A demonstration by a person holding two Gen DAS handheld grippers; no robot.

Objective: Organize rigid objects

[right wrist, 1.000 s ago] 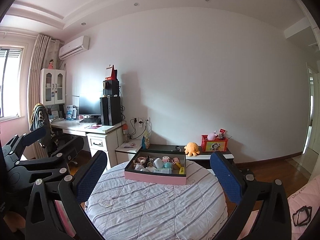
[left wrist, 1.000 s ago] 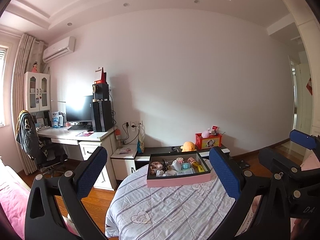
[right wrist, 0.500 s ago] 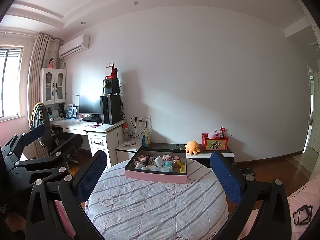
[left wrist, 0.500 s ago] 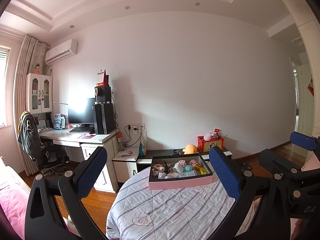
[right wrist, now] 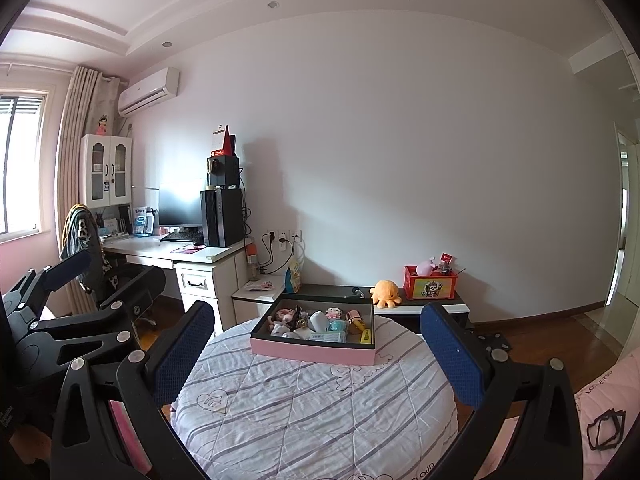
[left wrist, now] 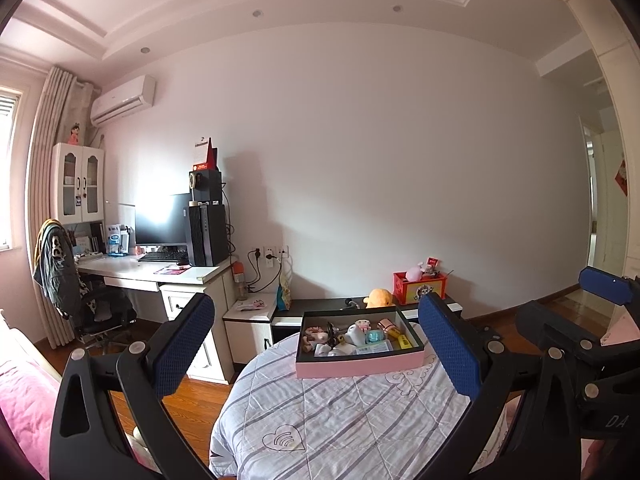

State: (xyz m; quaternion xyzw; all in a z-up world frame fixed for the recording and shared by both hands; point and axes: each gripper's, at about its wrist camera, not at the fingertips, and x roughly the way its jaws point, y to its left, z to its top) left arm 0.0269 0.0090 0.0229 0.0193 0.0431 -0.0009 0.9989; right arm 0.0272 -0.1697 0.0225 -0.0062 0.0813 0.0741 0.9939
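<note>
A pink box (left wrist: pixel 360 364) (right wrist: pixel 312 350) with a dark inside sits at the far side of a round table under a striped quilted cloth (left wrist: pixel 340 420) (right wrist: pixel 312 412). Several small items fill it: a white bottle (right wrist: pixel 319 321), a teal object (left wrist: pixel 374 336), a yellow piece (right wrist: pixel 366 336) and little figures. My left gripper (left wrist: pixel 320 344) is open, well short of the box, with nothing between its blue pads. My right gripper (right wrist: pixel 316 344) is open too, also empty. Each gripper shows at the edge of the other's view.
Behind the table runs a low dark shelf (right wrist: pixel 332 292) with an orange plush octopus (right wrist: pixel 385 293) and a red toy box (right wrist: pixel 430 286). A white desk (left wrist: pixel 160 274) with monitor and computer tower stands left, with a draped chair (left wrist: pixel 60 272). Wooden floor surrounds the table.
Both views have tilted slightly, so the box sits a little lower and closer in frame. Both grippers stay open and empty.
</note>
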